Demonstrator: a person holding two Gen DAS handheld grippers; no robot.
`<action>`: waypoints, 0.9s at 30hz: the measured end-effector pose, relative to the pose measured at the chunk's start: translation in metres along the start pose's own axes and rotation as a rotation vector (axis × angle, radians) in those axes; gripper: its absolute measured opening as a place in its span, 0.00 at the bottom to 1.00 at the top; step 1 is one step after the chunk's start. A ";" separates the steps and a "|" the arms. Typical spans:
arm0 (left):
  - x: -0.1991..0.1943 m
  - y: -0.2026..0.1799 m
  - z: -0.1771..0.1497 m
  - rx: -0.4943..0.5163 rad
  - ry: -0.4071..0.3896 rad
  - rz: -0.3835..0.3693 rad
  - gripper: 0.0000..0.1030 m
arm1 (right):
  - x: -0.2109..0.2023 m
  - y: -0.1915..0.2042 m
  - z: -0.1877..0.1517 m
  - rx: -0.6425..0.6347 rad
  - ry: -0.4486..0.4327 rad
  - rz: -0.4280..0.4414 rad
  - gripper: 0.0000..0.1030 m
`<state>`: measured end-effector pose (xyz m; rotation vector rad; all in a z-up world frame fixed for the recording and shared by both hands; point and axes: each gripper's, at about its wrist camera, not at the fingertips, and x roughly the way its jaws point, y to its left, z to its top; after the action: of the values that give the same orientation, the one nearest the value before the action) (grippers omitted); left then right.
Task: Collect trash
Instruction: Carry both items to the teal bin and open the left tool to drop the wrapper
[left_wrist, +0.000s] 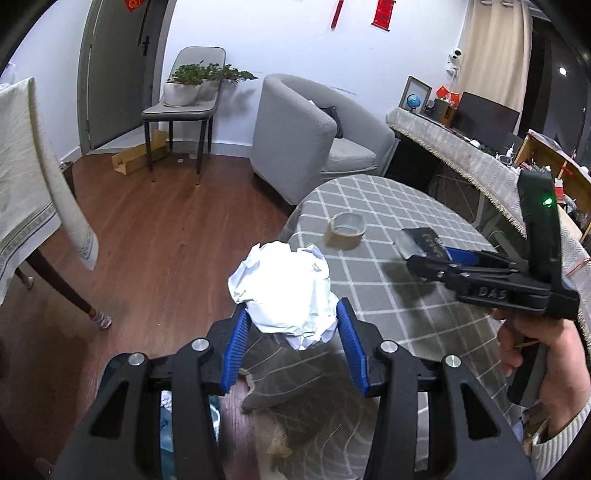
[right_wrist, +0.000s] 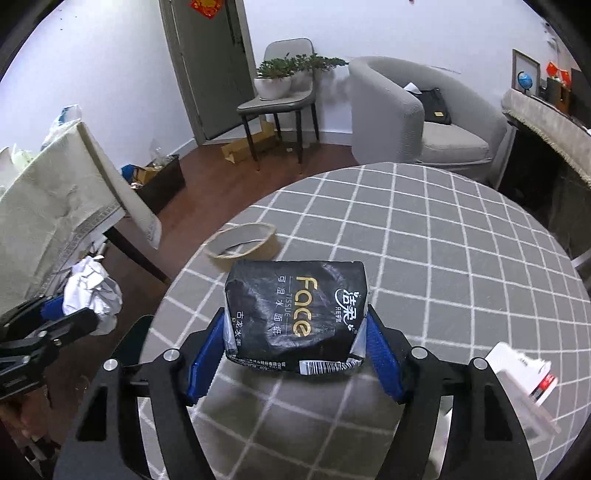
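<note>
The left gripper (left_wrist: 291, 325) is clamped on a crumpled ball of white paper (left_wrist: 284, 291), which sits between its blue pads (left_wrist: 236, 339) and sticks out past the tips. It is held off the edge of the round worktop (left_wrist: 406, 206) with the grey checked cloth, over the wooden floor (left_wrist: 155, 236).

The right gripper (right_wrist: 295, 350) is closed on a black tissue packet (right_wrist: 297, 314), squeezed at both sides by the pads and held just above the worktop. A roll of brown tape (right_wrist: 243, 247) lies on the worktop just beyond the packet, near the rim. A white box (right_wrist: 524, 384) rests on the worktop to the right of that gripper.
</note>
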<state>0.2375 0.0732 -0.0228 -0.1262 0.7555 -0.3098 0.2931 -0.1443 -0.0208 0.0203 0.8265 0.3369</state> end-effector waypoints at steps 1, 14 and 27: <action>-0.001 0.002 -0.002 -0.002 0.004 0.002 0.48 | -0.001 0.002 0.000 0.000 -0.001 0.005 0.70; -0.009 0.040 -0.028 -0.069 0.061 0.037 0.48 | 0.001 0.064 -0.005 -0.061 -0.017 0.104 0.70; -0.005 0.115 -0.064 -0.131 0.138 0.139 0.48 | 0.027 0.134 0.000 -0.127 0.010 0.193 0.70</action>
<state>0.2165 0.1836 -0.0911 -0.1767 0.9168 -0.1378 0.2717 -0.0088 -0.0207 -0.0200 0.8134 0.5710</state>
